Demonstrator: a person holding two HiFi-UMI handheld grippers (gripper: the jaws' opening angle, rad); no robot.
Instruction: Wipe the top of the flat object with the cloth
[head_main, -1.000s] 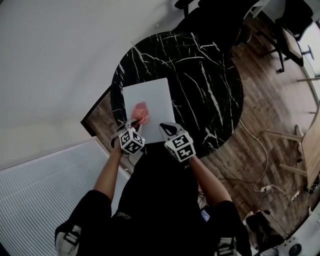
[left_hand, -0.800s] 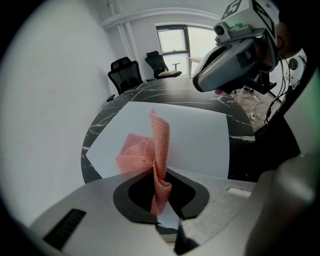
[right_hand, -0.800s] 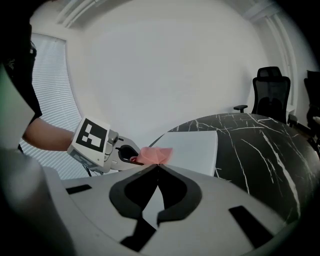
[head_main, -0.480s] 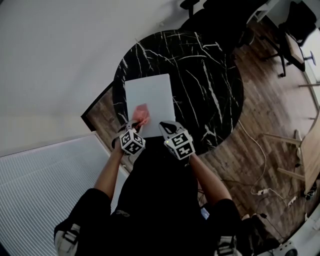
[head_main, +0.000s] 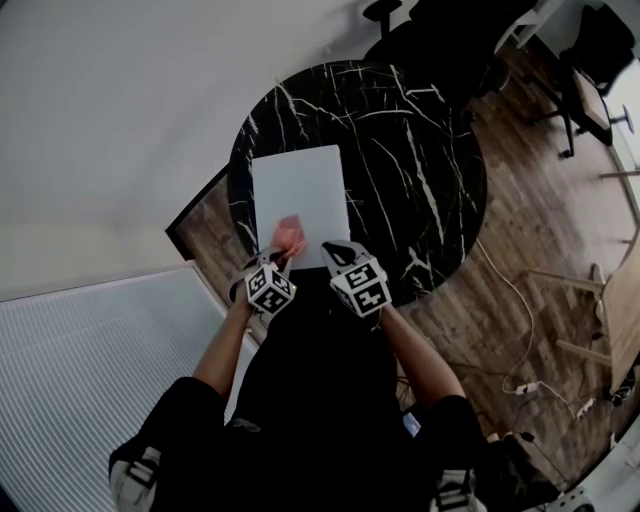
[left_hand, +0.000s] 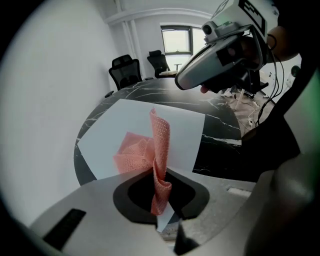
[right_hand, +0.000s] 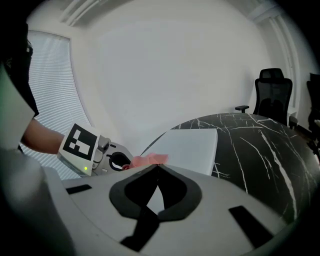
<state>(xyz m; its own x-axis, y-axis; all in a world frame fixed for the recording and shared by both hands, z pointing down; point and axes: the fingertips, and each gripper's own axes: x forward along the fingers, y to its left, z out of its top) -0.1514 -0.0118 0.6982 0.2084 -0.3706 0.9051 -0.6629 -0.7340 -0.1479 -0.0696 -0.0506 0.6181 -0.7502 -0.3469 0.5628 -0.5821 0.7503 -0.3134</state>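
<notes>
A white flat board (head_main: 300, 195) lies on the round black marble table (head_main: 420, 150). On its near part rests a pink mesh cloth (head_main: 290, 237). My left gripper (head_main: 283, 258) is shut on the cloth's near end, and in the left gripper view the cloth (left_hand: 137, 152) rises in a fold between the jaws (left_hand: 159, 172) while the rest lies bunched on the board (left_hand: 125, 122). My right gripper (head_main: 337, 252) sits at the board's near right corner, shut, with nothing seen in it (right_hand: 157, 167). From the right gripper view the cloth (right_hand: 147, 160) shows just left of the board (right_hand: 192, 145).
The person stands at the table's near edge, with a white wall and a ribbed radiator (head_main: 90, 380) to the left. Black office chairs (head_main: 590, 40) stand beyond the table on a wooden floor (head_main: 540, 200), where a cable (head_main: 515, 300) trails.
My left gripper has drawn the cloth a little toward the board's near edge. The right gripper has barely moved.
</notes>
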